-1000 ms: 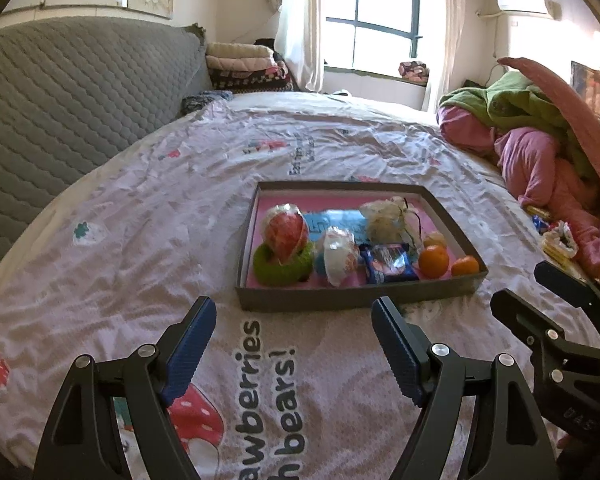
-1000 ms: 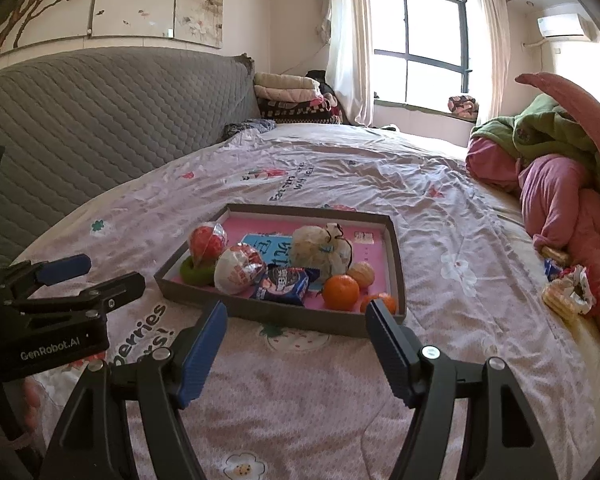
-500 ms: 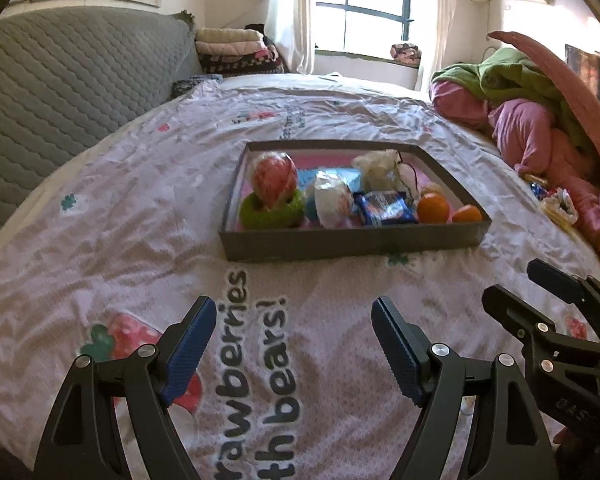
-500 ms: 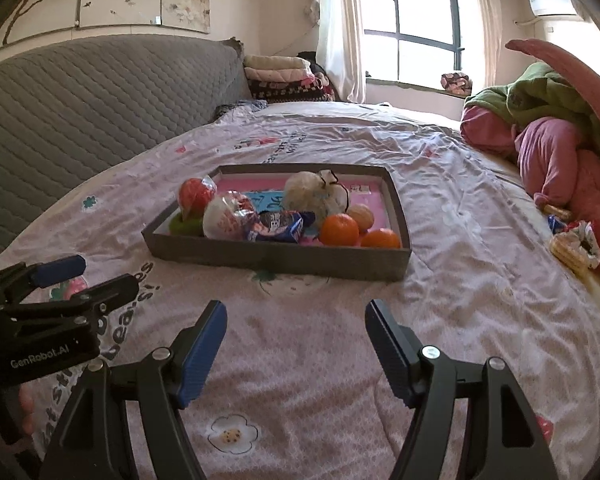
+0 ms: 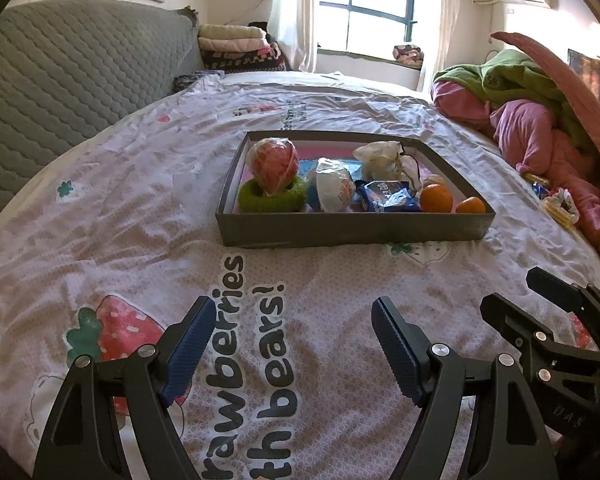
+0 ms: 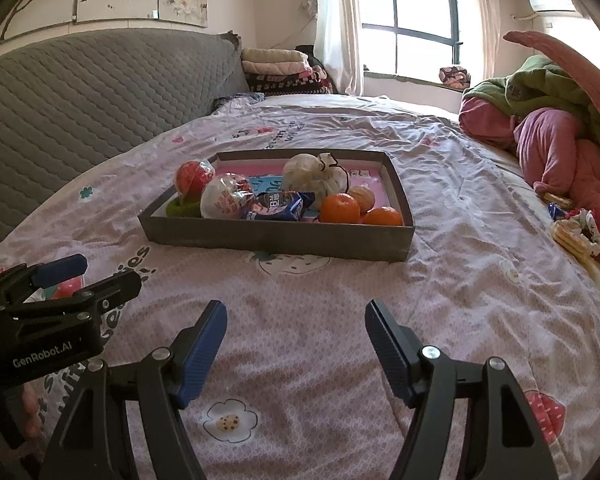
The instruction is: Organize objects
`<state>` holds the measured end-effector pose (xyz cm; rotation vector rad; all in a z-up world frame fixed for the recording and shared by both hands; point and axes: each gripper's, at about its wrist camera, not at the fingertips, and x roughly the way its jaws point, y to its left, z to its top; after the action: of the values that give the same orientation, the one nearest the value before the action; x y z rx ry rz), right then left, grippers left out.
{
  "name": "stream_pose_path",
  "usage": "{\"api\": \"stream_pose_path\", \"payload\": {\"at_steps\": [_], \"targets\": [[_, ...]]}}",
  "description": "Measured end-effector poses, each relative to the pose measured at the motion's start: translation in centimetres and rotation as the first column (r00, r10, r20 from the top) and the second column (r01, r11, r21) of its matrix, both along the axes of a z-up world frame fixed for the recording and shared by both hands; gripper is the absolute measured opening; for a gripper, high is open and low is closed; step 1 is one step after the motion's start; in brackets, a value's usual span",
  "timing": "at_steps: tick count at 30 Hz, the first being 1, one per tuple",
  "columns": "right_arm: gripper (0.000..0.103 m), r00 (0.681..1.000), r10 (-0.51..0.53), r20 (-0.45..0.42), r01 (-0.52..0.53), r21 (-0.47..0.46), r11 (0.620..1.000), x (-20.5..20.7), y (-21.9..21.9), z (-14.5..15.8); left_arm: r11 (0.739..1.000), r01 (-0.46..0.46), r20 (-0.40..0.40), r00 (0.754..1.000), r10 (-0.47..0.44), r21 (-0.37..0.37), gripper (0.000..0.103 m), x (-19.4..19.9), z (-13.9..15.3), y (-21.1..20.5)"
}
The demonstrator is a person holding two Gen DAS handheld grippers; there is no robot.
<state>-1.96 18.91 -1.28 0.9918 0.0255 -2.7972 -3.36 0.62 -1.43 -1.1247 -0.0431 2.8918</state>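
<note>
Tray (image 5: 352, 228) of snacks on bedspread (image 5: 140, 208)

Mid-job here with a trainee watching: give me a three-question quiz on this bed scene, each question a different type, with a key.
1. True or false: the left gripper holds something between its blue pads.
2. Multiple choice: the red ball wrapped in clear plastic rests on (A) the blue snack packet, (B) the fuzzy green ring, (C) the bedsheet.
3. Short answer: in the right wrist view, which corner of the shallow grey cardboard tray holds the round orange fruits?

Key:
1. False: both it and the right gripper are open and empty.
2. B.
3. The near right corner.
</note>
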Motion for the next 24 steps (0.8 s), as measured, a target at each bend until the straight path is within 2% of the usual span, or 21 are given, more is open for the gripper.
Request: {"api": "stream_pose_path", "payload": {"at_steps": [7, 24], "targets": [[0.071, 1.000, -0.006, 0.008, 0.006, 0.005, 1.000, -0.1, 0.0, -0.3, 1.000, 0.021, 0.014, 1.000, -0.021, 0.003, 0.081, -0.2, -0.5, 0.3], [0.071, 1.000, -0.013, 0.021, 0.013, 0.017, 1.000, -0.4, -0.1, -0.7, 1.000, 0.000, 0.035, 0.999, 0.000, -0.004, 0.081, -0.7, -1.0, -0.1]]}}
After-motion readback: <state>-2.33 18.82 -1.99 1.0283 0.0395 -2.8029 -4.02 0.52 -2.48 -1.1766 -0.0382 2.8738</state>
